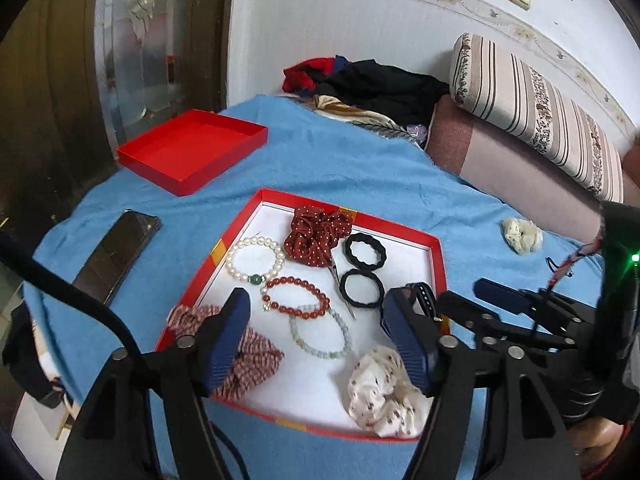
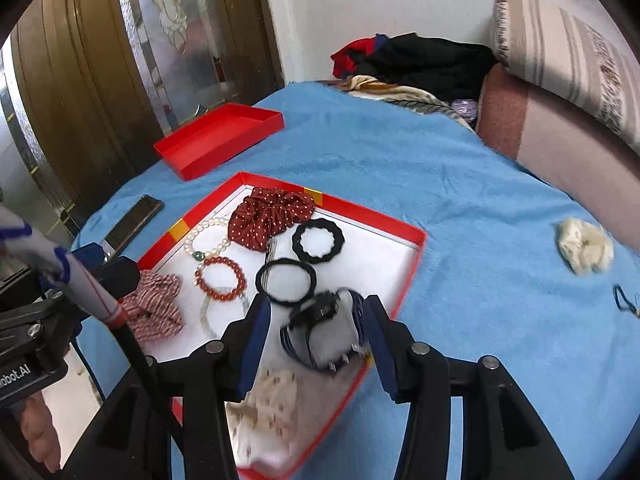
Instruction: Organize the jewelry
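A red-rimmed tray (image 1: 436,248) with a white floor lies on the blue blanket. It holds a pearl bracelet (image 1: 256,258), a red bead bracelet (image 1: 298,296), a pale jade bracelet (image 1: 320,336), two black hair ties (image 1: 364,270), and red dotted (image 1: 316,232), checked (image 1: 256,354) and white printed (image 1: 384,392) scrunchies. My left gripper (image 1: 316,312) is open and empty above the tray. My right gripper (image 2: 318,324) is open over the tray's right corner; a black watch with a striped band (image 2: 320,328) lies between its fingers, blurred.
An empty red box lid (image 1: 192,152) sits at the far left. A black phone (image 1: 116,256) lies left of the tray. A cream scrunchie (image 2: 584,246) and a dark cord item (image 2: 624,300) lie on the blanket at right. Clothes and a striped pillow (image 1: 536,112) are behind.
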`<state>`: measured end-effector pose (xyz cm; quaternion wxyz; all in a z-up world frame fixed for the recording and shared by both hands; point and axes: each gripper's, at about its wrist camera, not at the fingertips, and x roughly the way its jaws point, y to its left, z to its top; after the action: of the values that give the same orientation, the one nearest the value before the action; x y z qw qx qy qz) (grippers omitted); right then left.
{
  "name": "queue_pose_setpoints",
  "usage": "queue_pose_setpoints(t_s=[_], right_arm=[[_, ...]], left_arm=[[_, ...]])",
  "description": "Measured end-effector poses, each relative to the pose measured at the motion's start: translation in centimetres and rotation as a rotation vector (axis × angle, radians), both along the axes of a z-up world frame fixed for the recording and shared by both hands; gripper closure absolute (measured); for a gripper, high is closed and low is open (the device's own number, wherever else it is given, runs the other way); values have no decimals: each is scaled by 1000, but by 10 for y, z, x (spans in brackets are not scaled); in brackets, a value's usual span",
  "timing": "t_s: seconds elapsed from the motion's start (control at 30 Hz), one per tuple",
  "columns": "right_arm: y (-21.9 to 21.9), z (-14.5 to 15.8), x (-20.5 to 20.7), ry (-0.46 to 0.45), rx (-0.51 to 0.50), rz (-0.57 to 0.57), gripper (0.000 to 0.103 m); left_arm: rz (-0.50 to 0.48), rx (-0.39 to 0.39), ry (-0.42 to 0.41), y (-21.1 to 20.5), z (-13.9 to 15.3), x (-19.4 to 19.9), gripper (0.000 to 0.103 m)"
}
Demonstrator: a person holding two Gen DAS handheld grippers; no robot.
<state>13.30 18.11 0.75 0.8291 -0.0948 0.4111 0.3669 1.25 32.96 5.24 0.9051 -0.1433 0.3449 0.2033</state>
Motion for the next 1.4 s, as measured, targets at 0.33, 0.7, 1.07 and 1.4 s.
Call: queue_pose_setpoints(t_s=[0.33,0.7,1.07,1.4], right_arm=[[-84,-11,-41,20,-4,-70,49],[-147,-17,-66,66,37,-160,47],[-149,-5,-99,15,47,-132,43],[-158,-3,-109,-3,37,-146,41]], left_arm=[[86,78,-16,-34,5,-43,25],[275,252,-16,-53,14,-86,13],[304,269,-84,-76,30,-113,6],[227,245,31,-107,12,-101,6]])
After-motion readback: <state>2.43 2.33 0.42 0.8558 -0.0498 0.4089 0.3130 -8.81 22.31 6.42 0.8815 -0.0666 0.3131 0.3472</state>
